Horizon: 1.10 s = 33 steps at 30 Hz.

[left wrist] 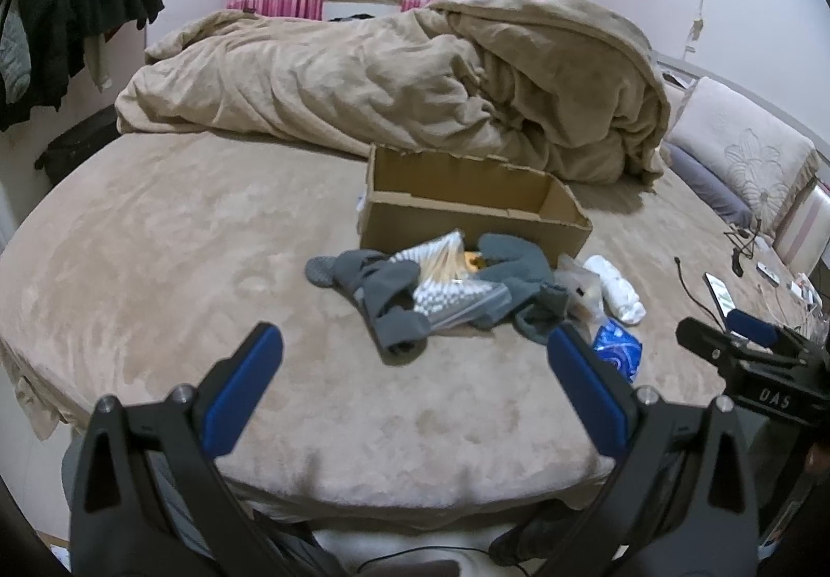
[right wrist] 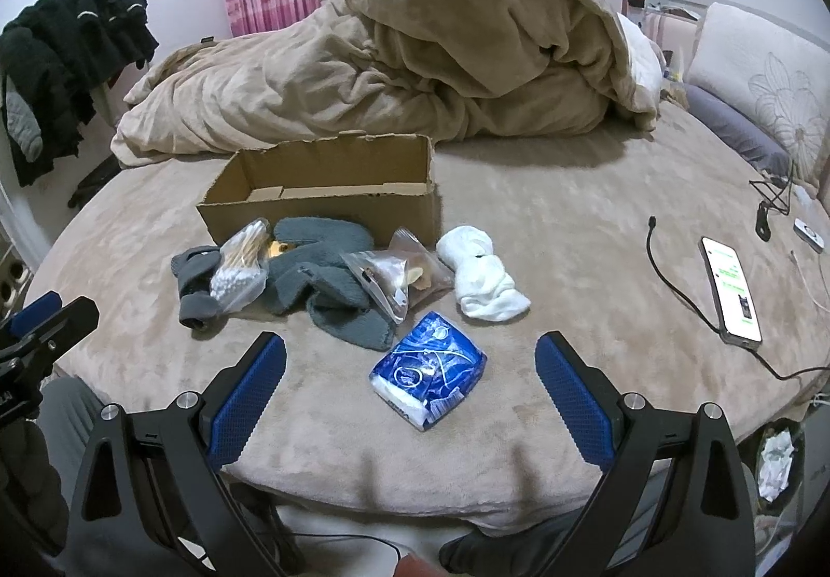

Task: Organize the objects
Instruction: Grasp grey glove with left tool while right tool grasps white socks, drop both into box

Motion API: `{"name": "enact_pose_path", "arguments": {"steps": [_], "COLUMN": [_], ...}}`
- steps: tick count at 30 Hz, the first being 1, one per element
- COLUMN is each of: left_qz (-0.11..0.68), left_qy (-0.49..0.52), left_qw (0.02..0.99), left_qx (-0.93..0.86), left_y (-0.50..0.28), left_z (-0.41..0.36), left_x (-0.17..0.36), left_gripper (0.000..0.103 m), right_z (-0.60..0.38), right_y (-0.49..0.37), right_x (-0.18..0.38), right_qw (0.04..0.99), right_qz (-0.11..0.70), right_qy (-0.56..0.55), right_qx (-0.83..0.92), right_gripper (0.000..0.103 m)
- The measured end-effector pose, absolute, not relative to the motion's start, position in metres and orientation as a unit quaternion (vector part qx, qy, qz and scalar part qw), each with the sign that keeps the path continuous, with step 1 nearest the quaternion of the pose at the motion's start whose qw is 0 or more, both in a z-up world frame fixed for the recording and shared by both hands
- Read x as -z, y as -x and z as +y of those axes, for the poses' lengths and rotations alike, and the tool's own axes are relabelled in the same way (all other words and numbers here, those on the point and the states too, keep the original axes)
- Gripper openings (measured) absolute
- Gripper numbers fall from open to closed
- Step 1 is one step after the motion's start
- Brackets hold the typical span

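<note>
both spread wide, holding nothing: left gripper (left wrist: pixel 415 348), right gripper (right wrist: pixel 411 359) above blue packet (right wrist: pixel 429 373); cardboard box (right wrist: pixel 332 193) behind.

An open cardboard box (right wrist: pixel 332 193) stands mid-frame in the right wrist view, upright, with ragged torn edges. Just below it lies a loose heap: grey socks (right wrist: pixel 321 265) crumpled across the middle, a clear bag of cotton swabs (right wrist: pixel 241 271) at the left resting on them, and a clear zip bag (right wrist: pixel 399 273) at the right. A white sock roll (right wrist: pixel 480 273) lies beside that. A blue packet (right wrist: pixel 428 374) lies lower centre, apart.
</note>
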<state>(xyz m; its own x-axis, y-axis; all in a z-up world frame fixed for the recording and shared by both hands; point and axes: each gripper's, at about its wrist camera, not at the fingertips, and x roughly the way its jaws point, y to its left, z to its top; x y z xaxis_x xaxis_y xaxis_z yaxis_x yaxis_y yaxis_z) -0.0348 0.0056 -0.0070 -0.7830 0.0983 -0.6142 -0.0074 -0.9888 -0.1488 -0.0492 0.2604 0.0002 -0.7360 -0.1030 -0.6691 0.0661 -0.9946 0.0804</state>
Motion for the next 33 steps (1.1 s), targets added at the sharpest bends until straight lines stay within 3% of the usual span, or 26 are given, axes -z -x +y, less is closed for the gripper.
{"name": "enact_pose_path", "arguments": {"steps": [9,18,20,21,24,30,33], "left_qz": [-0.059,-0.087,-0.088,-0.091,-0.092,-0.080,-0.089], "left_qy": [0.332,0.373,0.391,0.402,0.405,0.413,0.418], "left_qw": [0.025,0.012,0.006,0.008,0.024,0.045,0.062], "left_qx": [-0.941,-0.924,-0.916,-0.911,-0.910,-0.906,-0.902], "left_y": [0.080,0.147,0.160,0.165,0.168,0.169,0.163], "left_z": [0.008,-0.014,-0.020,-0.023,-0.027,-0.026,-0.027], "left_x": [0.021,0.067,0.084,0.092,0.106,0.108,0.108], "left_gripper": [0.103,0.101,0.086,0.084,0.083,0.078,0.069], "right_z": [0.269,0.292,0.300,0.303,0.311,0.320,0.317], "right_y": [0.082,0.140,0.156,0.163,0.183,0.201,0.201], "right_x": [0.000,0.021,0.036,0.044,0.068,0.087,0.092], "right_qw": [0.020,-0.025,-0.023,-0.023,-0.019,0.026,0.061], "right_qz": [0.013,0.054,0.045,0.043,0.039,0.009,-0.007], "right_qy": [-0.349,-0.353,-0.373,-0.380,-0.406,-0.427,-0.438], "right_qx": [0.937,0.934,0.926,0.924,0.913,0.904,0.897], "right_gripper": [0.099,0.099,0.099,0.098,0.086,0.085,0.072]}}
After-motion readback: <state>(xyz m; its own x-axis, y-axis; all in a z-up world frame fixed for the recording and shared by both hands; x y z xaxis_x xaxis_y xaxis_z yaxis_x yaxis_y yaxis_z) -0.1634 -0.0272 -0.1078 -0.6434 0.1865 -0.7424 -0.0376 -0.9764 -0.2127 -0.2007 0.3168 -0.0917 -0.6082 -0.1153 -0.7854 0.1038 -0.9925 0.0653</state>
